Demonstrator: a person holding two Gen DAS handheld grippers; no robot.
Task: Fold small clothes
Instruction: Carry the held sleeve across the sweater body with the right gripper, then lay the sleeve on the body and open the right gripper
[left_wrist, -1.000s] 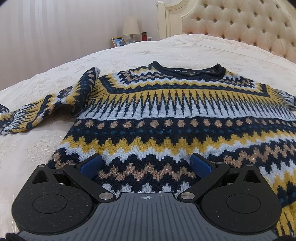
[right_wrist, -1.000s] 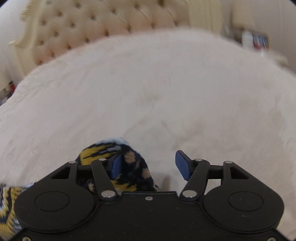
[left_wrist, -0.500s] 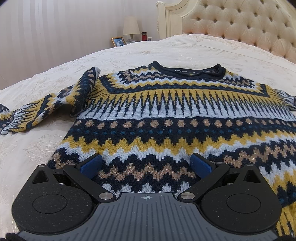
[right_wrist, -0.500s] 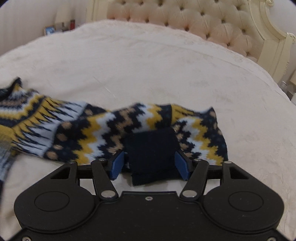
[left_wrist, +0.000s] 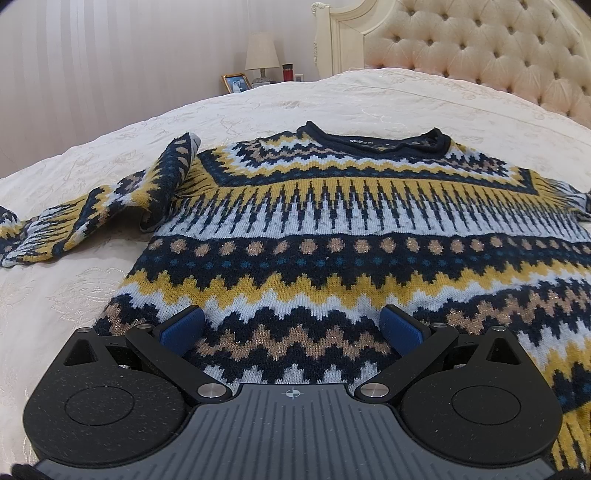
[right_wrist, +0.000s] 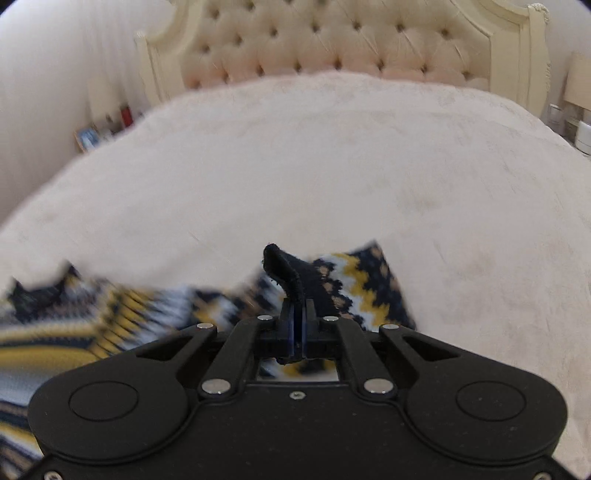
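Observation:
A navy, yellow, white and tan patterned sweater (left_wrist: 332, 240) lies flat on the bed, neckline toward the headboard, its left sleeve (left_wrist: 96, 214) stretched out to the left. My left gripper (left_wrist: 291, 328) is open and hovers over the sweater's lower hem. In the right wrist view my right gripper (right_wrist: 298, 314) is shut on the navy cuff (right_wrist: 286, 273) of the right sleeve (right_wrist: 354, 288). The cuff sticks up above the closed pads, lifted off the bedspread. The sweater body (right_wrist: 74, 332) trails away blurred to the left.
The cream bedspread (right_wrist: 332, 166) covers the whole bed. A tufted headboard (right_wrist: 332, 44) stands behind. A nightstand with a lamp (left_wrist: 262, 55), photo frame (left_wrist: 236, 83) and red cup sits at the back left.
My right gripper closed on the sleeve cuff that lay between its open pads, and has swung round with it. My left gripper has stayed still and open.

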